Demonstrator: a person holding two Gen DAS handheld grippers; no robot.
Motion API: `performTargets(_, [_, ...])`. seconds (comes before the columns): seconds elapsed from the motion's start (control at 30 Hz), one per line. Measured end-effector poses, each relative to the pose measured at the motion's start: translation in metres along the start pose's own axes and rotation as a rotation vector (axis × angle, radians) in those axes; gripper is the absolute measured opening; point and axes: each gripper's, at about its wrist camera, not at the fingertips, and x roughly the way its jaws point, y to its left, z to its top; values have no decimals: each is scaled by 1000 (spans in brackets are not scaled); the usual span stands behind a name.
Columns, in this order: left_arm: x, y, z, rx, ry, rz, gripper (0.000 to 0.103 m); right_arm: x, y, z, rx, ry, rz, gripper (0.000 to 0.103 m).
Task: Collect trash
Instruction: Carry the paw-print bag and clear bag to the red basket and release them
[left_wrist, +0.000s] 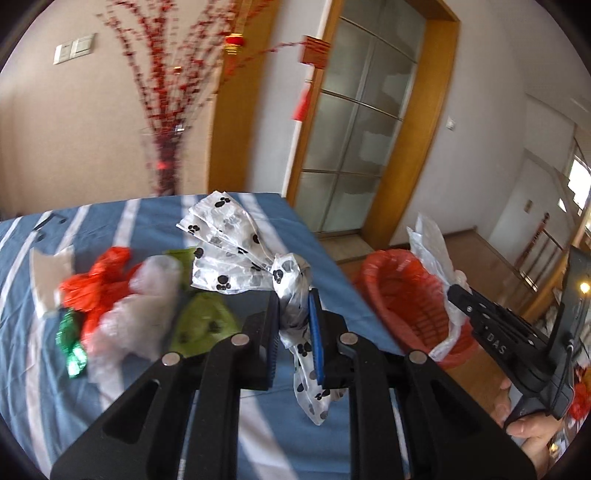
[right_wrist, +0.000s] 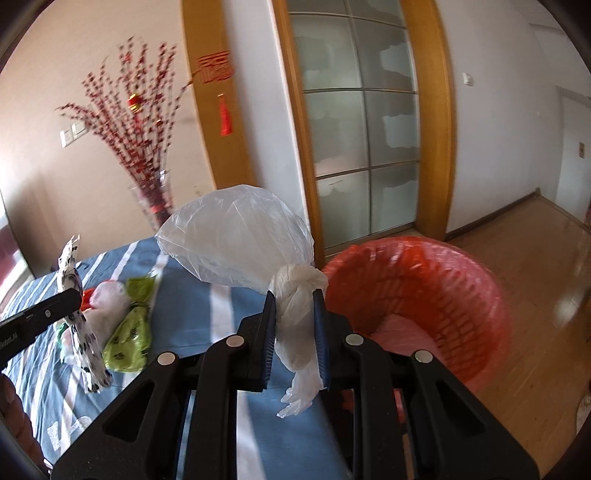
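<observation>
Left gripper (left_wrist: 293, 332) is clamped tight on the knotted white plastic bag with black paw prints (left_wrist: 236, 251), its blue pads pinching the twisted neck while the bag fans out toward 11 o'clock. Right gripper (right_wrist: 294, 325) is likewise closed around the knot of a translucent white plastic bag (right_wrist: 236, 236), which billows up toward 11 o'clock. Just at its 2 o'clock sits the round orange basket lined with red plastic (right_wrist: 424, 295), standing on the wooden floor. Over on the blue-and-white striped tablecloth (left_wrist: 147, 398), at the left gripper's 10 o'clock, more trash lies: crumpled red plastic (left_wrist: 99, 280), clear plastic wrap (left_wrist: 140, 310), a green paw-print bag (left_wrist: 205, 325) and a shiny green wrapper (left_wrist: 72, 347).
</observation>
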Motion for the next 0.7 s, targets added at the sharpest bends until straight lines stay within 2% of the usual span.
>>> performTargets(0.27, [26,-46,5,66,28,-103,16,0,-44,1,63,-9,-82,20])
performTargets(0.7, [71,-101,9,105,75,-245,16,11,-82,5,138,-7,-135,20])
